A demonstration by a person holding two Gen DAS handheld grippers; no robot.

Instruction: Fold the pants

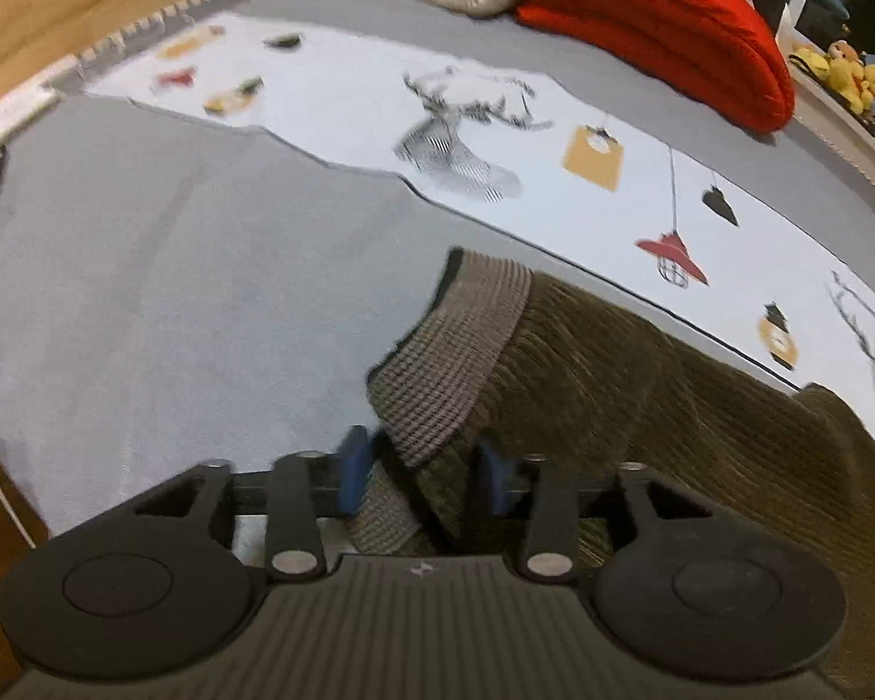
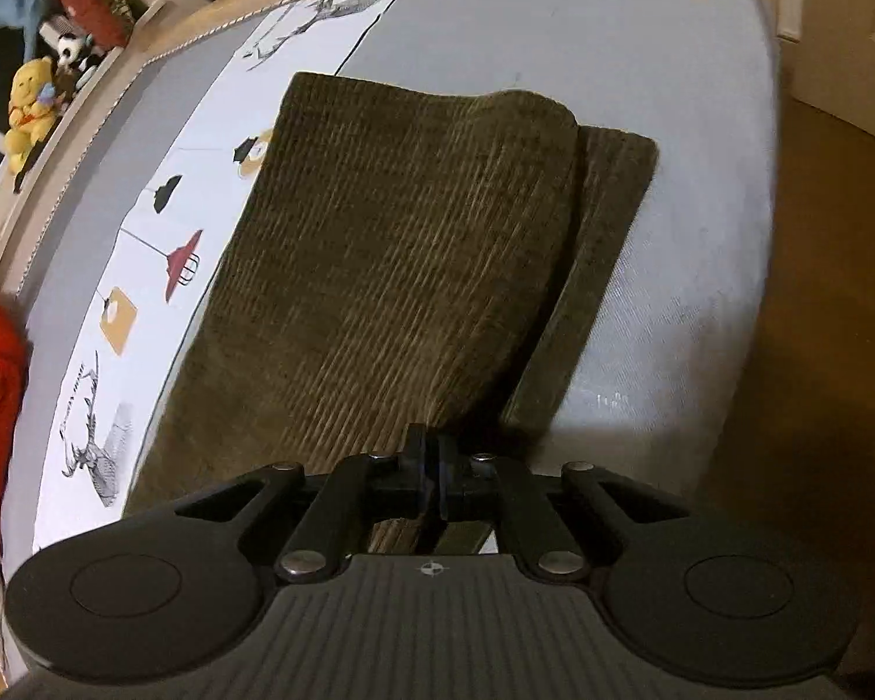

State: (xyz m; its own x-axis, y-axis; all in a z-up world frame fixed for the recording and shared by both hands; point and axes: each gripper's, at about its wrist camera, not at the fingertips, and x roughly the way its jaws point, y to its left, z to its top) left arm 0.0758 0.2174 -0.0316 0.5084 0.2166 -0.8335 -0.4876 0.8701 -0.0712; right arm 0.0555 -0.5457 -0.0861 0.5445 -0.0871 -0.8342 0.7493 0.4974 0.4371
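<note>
Now: pants half folded on bed

Left gripper (image 1: pixel 426 469) has fingers apart w/ the ribbed cuff between them. Right gripper (image 2: pixel 433 481) is clenched on pants (image 2: pixel 379 268) edge. Pants lie on grey bed (image 2: pixel 671 291), upper layer lifted.

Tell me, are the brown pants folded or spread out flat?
Folded, partly. In the right wrist view the olive-brown corduroy pants lie doubled on the grey bed cover, the top layer's rounded fold over a lower layer that sticks out beside it.

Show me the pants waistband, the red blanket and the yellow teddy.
waistband (image 1: pixel 449 361), left wrist view, middle of the ribbed band.
red blanket (image 1: pixel 659 17), left wrist view, its top fold.
yellow teddy (image 2: pixel 29 102), right wrist view, its body.
</note>
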